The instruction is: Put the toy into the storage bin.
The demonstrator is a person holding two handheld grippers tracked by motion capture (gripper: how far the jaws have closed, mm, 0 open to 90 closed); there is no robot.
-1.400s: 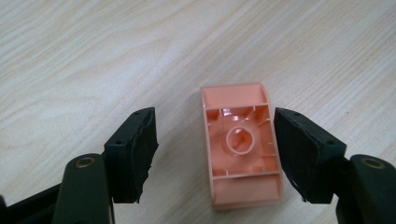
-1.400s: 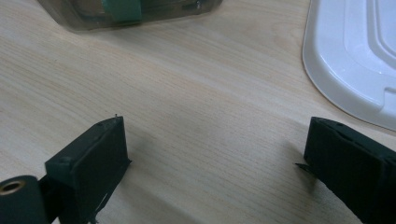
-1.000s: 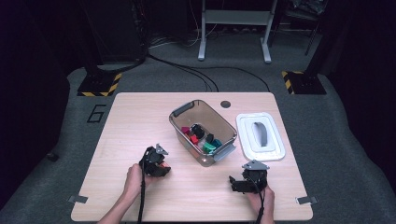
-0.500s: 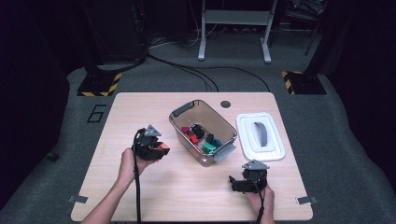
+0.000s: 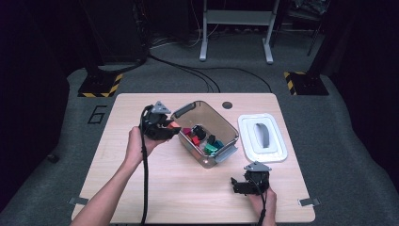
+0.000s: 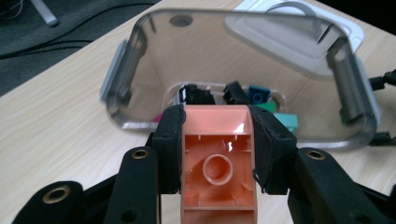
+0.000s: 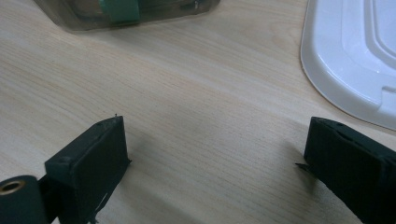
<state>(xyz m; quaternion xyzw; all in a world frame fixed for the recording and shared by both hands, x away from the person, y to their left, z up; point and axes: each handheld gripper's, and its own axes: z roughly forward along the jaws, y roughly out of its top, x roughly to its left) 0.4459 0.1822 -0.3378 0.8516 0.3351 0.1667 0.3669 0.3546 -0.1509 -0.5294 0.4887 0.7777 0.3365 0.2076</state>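
Your left gripper point(image 6: 217, 154) clamps the orange brick point(image 6: 218, 163) hollow-side up, the clear bin point(image 6: 233, 70) just ahead for dropping; your right gripper point(image 7: 215, 158) rests wide open.

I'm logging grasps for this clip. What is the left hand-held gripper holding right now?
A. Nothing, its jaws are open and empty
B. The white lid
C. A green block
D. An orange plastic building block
D: in the left gripper view the left hand-held gripper has both black jaws pressed against the sides of an orange plastic building block, held near the clear plastic bin.
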